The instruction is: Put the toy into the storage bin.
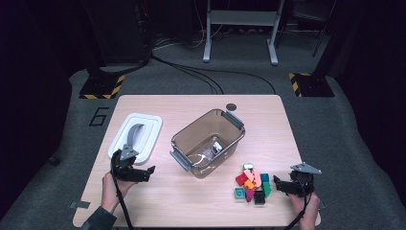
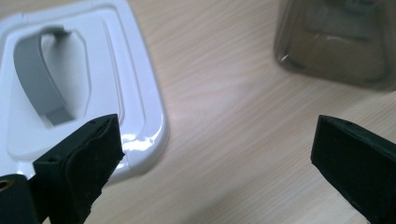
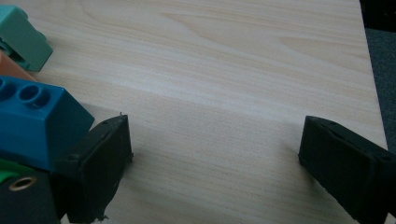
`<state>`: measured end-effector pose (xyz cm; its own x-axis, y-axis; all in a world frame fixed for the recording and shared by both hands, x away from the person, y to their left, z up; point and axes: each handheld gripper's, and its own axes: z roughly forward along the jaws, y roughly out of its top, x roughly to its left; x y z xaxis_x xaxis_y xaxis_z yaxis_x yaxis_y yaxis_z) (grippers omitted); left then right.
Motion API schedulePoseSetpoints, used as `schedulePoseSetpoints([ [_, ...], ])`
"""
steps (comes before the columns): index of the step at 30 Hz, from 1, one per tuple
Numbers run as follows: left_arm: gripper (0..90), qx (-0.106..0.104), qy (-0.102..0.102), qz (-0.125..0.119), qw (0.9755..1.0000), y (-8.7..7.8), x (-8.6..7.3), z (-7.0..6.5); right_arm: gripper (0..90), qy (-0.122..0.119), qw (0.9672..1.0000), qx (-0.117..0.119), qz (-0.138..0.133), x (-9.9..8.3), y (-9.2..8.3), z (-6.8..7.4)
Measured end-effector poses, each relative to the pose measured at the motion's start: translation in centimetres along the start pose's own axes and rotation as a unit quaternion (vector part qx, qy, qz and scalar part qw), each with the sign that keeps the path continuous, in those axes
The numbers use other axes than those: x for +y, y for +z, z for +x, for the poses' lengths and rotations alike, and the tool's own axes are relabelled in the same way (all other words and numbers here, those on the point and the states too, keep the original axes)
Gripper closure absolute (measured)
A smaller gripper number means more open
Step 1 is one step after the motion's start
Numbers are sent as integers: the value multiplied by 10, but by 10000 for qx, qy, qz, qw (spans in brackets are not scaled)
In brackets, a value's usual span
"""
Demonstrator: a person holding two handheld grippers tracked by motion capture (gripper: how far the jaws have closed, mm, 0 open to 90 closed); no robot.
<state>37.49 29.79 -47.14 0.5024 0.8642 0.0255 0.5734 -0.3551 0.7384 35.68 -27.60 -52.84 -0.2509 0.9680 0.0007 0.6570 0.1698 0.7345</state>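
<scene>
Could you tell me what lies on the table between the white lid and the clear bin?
Nothing lies there: between the white lid and the clear bin is bare wooden table, as the high view and left gripper view show.

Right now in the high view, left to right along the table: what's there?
Left gripper → clear bin → brick pile → right gripper. The white lid overlaps the left gripper's span, so I leave it out of the order.
</scene>
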Motion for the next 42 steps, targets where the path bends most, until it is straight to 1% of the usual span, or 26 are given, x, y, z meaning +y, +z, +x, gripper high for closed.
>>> schedulePoseSetpoints([
  [5, 2, 43, -143, 142, 9998, 15, -20, 3, 86, -2, 10000, 0, 0, 0, 0, 0],
  [6, 1, 116, -168, 165, 9997, 21, -28, 4, 86, -1, 10000, 0, 2, 0, 0, 0],
  [7, 1, 116, -168, 165, 9997, 21, -28, 4, 86, -1, 10000, 0, 2, 0, 0, 0],
  [8, 1, 128, -203, 175, 9996, 26, -35, 4, 86, -3, 10000, 0, 0, 0, 0, 0],
  [9, 0, 128, -203, 175, 9996, 26, -35, 4, 86, -3, 10000, 0, 0, 0, 0, 0],
  [10, 0, 250, -206, 149, 9994, 31, -40, 3, 86, 1, 10000, 4, 7, 0, 0, 0],
  [11, 0, 250, -206, 149, 9994, 31, -40, 3, 86, 1, 10000, 4, 7, 0, 0, 0],
  [12, 0, 324, -295, 84, 9990, 33, -43, 1, 85, -18, 10000, 9, 9, 0, -1, 0],
  [13, 0, 369, -314, 84, 9988, 35, -44, 0, 80, -15, 10000, 11, 21, 0, -1, 0],
  [14, 0, 388, -320, 42, 9987, 37, -45, -2, 74, 3, 10000, 6, 46, 0, -1, 1],
  [15, 0, 467, -286, 29, 9985, 39, -45, -4, 67, -8, 10000, 8, 51, 0, -1, 0],
  [16, 0, 505, -172, 54, 9986, 37, -44, -6, 43, -4, 9999, 23, 103, 1, -1, 0],
  [19, 0, 457, -143, 56, 9988, 39, -44, -5, 27, 82, 9999, 36, 121, 1, -1, 1],
  [20, 0, 319, -280, 120, 9990, 39, -44, -3, 20, 167, 9997, 100, 157, 2, -1, 1],
  [21, 0, 319, -280, 120, 9990, 39, -44, -3, 20, 167, 9997, 100, 157, 2, -1, 1],
  [22, 0, 192, -372, 142, 9990, 40, -45, 0, 23, 199, 9994, 183, 200, 3, -4, 1],
  [24, 0, 186, -344, 174, 9991, 39, -45, 0, 30, 226, 9994, 179, 187, 6, -8, 3],
  [27, 0, 219, -377, 157, 9989, 39, -45, -1, 34, 278, 9992, 227, 172, 10, -13, 5],
  [29, 0, 221, -375, 143, 9990, 39, -45, -1, 53, 336, 9988, 302, 162, 13, -18, 8],
  [33, 0, 232, -404, 117, 9988, 39, -46, -1, 123, 304, 9985, 429, 171, 18, -29, 19],
  [36, 0, 234, -406, 119, 9988, 39, -46, -1, 186, 322, 9973, 575, 335, 20, -35, 31],
  [38, 0, 227, -360, 156, 9990, 39, -46, -1, 255, 332, 9961, 683, 438, 23, -38, 38],
  [39, 0, 227, -360, 156, 9990, 39, -46, -1, 255, 332, 9961, 683, 438, 23, -38, 38],
  [40, 0, 226, -359, 155, 9990, 39, -46, -1, 292, 279, 9960, 715, 467, 24, -39, 42],
  [41, 0, 226, -357, 156, 9990, 39, -46, -1, 348, 337, 9956, 709, 506, 25, -39, 46],
  [42, 0, 225, -357, 157, 9990, 39, -46, -1, 353, 322, 9954, 715, 553, 26, -40, 48],
])
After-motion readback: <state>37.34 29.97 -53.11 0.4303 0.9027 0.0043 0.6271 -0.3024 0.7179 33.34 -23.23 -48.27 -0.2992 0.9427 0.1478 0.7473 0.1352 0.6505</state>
